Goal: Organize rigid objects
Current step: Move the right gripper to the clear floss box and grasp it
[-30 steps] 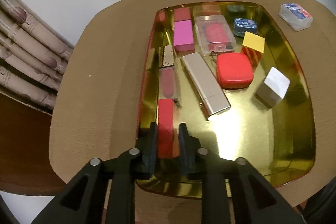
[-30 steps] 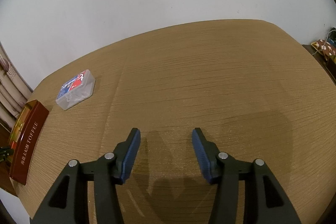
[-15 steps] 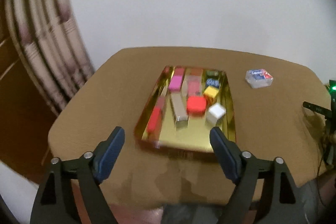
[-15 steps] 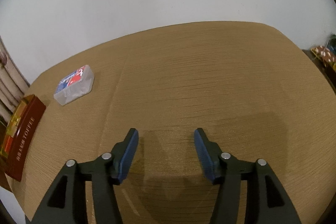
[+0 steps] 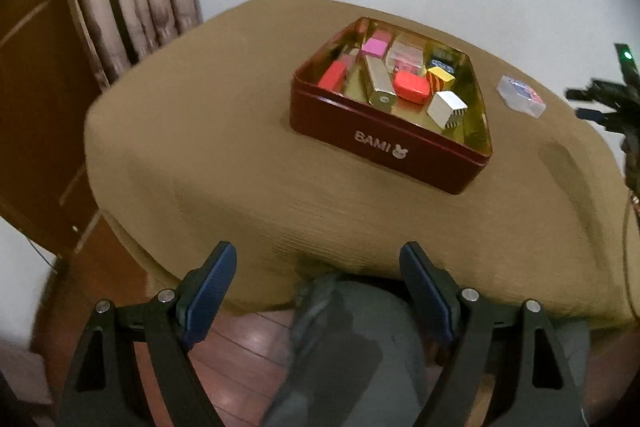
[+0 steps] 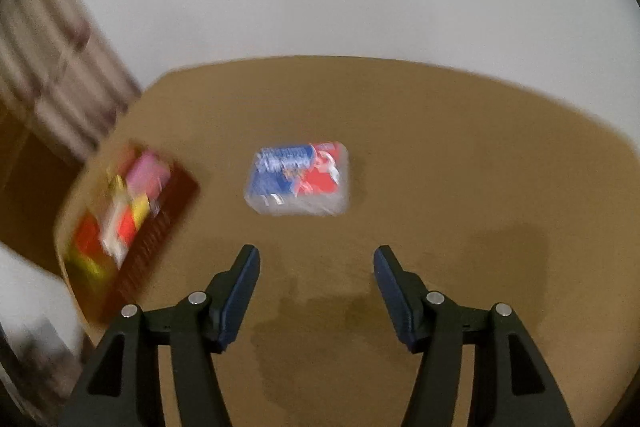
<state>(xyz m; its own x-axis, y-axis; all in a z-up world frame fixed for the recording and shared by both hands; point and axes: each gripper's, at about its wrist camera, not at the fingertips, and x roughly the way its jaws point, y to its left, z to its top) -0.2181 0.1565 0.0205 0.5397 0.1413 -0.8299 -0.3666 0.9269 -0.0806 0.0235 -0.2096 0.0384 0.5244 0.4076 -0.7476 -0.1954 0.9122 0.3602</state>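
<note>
glossy metal tin (image 5: 384,143), matt table (image 5: 200,147)

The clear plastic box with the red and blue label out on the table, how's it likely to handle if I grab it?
The clear plastic box looks rigid, so it probably won't flex. Its smooth sides may slip between pads. Lying flat, it seems unlikely to tip or roll.

Bare bench (image 6: 440,155) is lying open between the right gripper (image 6: 316,271)'s jaws and the clear plastic case (image 6: 298,179) ahead. Ahead of the left gripper (image 5: 316,263)'s jaws, the red tin (image 5: 384,143) is standing, walls blocking a level approach.
</note>
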